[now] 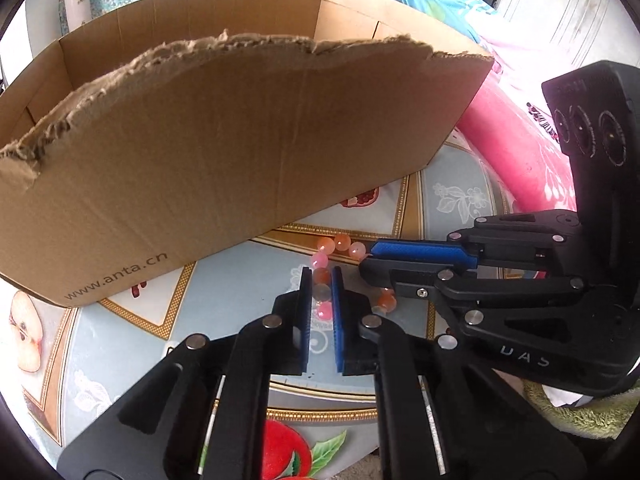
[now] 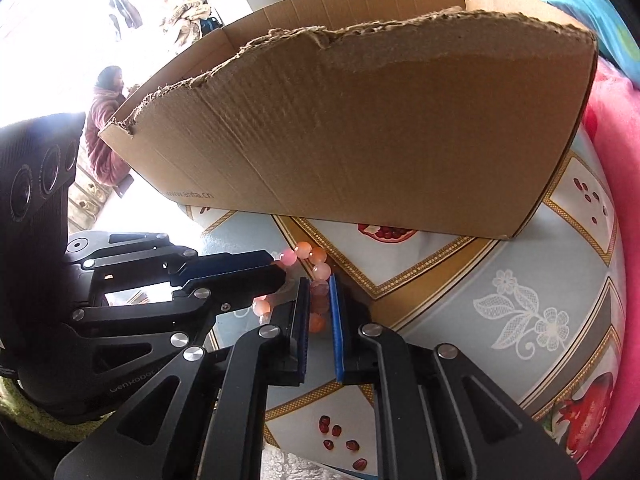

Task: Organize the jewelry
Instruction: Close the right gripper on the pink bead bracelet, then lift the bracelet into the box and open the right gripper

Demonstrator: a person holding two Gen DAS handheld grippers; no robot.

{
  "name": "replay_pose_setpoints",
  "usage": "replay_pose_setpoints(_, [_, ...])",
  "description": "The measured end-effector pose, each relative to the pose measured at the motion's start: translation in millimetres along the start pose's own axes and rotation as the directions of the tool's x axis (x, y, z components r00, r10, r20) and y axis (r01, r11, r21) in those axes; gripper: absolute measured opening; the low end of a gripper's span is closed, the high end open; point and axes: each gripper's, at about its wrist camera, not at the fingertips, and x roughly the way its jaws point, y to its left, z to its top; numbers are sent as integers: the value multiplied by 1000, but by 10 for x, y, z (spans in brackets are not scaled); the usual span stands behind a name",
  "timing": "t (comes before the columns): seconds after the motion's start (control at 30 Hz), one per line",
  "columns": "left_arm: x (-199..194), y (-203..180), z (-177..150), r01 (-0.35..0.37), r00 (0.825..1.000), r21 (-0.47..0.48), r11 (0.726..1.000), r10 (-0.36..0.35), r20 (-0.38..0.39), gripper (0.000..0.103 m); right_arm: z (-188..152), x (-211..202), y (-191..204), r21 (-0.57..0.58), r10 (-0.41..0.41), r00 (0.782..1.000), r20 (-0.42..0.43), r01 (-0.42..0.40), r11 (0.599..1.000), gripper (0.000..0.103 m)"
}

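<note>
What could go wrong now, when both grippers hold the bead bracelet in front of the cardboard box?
1. Both the left gripper and the right gripper are shut on the bead bracelet; pulling apart might snap its string.
2. The round beads may slip from the pads and roll over the tablecloth.
3. The cardboard box has a high torn wall, which the bracelet may catch on.

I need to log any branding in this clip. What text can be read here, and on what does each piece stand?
"www.anta.cn": lower front wall of the cardboard box.
"UAS": body of the right gripper, seen from the left wrist; possibly partial.
"venRobot": body of the left gripper; cut off and uncertain.
</note>
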Motion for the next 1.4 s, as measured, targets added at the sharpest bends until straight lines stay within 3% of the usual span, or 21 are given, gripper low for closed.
replay_pose_setpoints(0.3, [-731, 52, 60, 97, 989, 21, 995, -99, 112, 8, 46, -552, 38, -16, 20, 996, 84, -19, 1000, 10])
replay_pose_setpoints(0.43, [-1175, -23, 277, 170, 962, 48, 984, -176, 208, 8, 254, -991, 153, -58, 33, 983, 179, -23, 998, 10])
replay_pose_setpoints(0.53, [-1379, -103, 518, 172, 940, 102, 980, -194, 281, 8, 524, -1258, 200, -107, 35, 966, 255, -8, 994, 10])
replay_pose_setpoints(0.63, [-1364, -132, 846, 149, 933, 125, 981, -181, 310, 8, 828, -1317, 180, -143, 5, 957, 288, 38, 989, 10])
replay_pose_setpoints(0.7, [-1246, -107, 1033, 130, 940, 124, 984, -162, 300, 8, 1037, -1239, 84, -151, -5, 966, 260, 45, 988, 10])
replay_pose_setpoints(0.83, [-843, -12, 1312, 158, 966, 73, 985, -170, 195, 8, 1306, -1008, -108, -153, -56, 986, 158, 80, 985, 10])
replay_pose_setpoints(0.97, [-473, 50, 1335, 178, 980, 26, 984, -179, 88, 8, 1383, -699, -170, -169, -101, 994, 49, 108, 980, 10])
replay_pose_setpoints(1.07, [-251, 122, 1290, 195, 981, -26, 980, -195, 20, 9, 1332, -554, -170, -200, -151, 989, 3, 148, 969, 10])
replay_pose_setpoints(1.2, [-126, 214, 1231, 202, 979, -81, 976, -204, -14, 21, 1335, -540, -210, -204, -177, 984, 1, 173, 963, 11])
replay_pose_setpoints(1.4, [-343, 322, 1205, 183, 983, -99, 978, -179, 47, 23, 1310, -791, -320, -145, -163, 984, 75, 173, 974, 11])
